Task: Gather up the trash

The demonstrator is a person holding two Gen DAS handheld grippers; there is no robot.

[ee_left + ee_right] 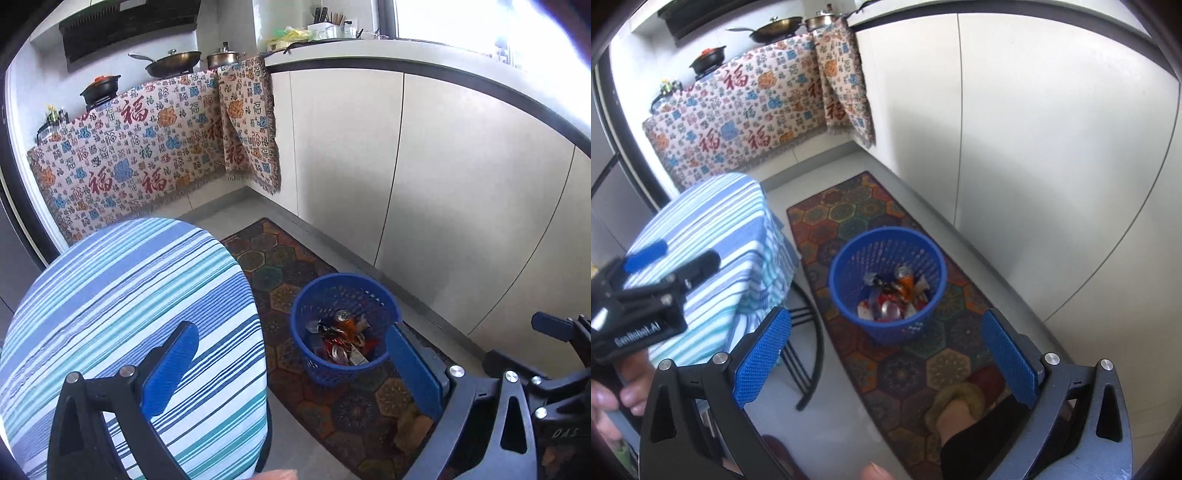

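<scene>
Now, from my left wrist: my left gripper (295, 369) stands with its jaws spread wide and nothing between the pads. Its left finger (171, 373) lies over the striped table (122, 314), and its right finger (415, 373) sits just beside the bin (321, 373), in front of its right rim. The bin is blue, upright, a little ahead of my jaws and between the two fingers, standing on the rug (354, 410). Trash (341, 341) lies at its bottom: an orange can (345, 323) on top, crushed cans and wrappers under it. To the right of my jaws, part of my right gripper (554, 325) shows at the edge. Far ahead a patterned cloth (129, 158) hangs down the counter front, with a pan (173, 62) and pots above it.

From my right wrist: my right gripper (886, 358) is likewise wide open and empty, both blue pads clear. The bin (882, 328) sits ahead, between the fingers, apart from both, on the rug (945, 365). The trash (894, 295) fills its floor, the can (905, 280) toward the far side. Left of my jaws, my left gripper (668, 266) hangs over the table (713, 229), held by a hand (613, 398). Below my right finger, near its base, a foot in a slipper (956, 402) rests on the rug.
</scene>
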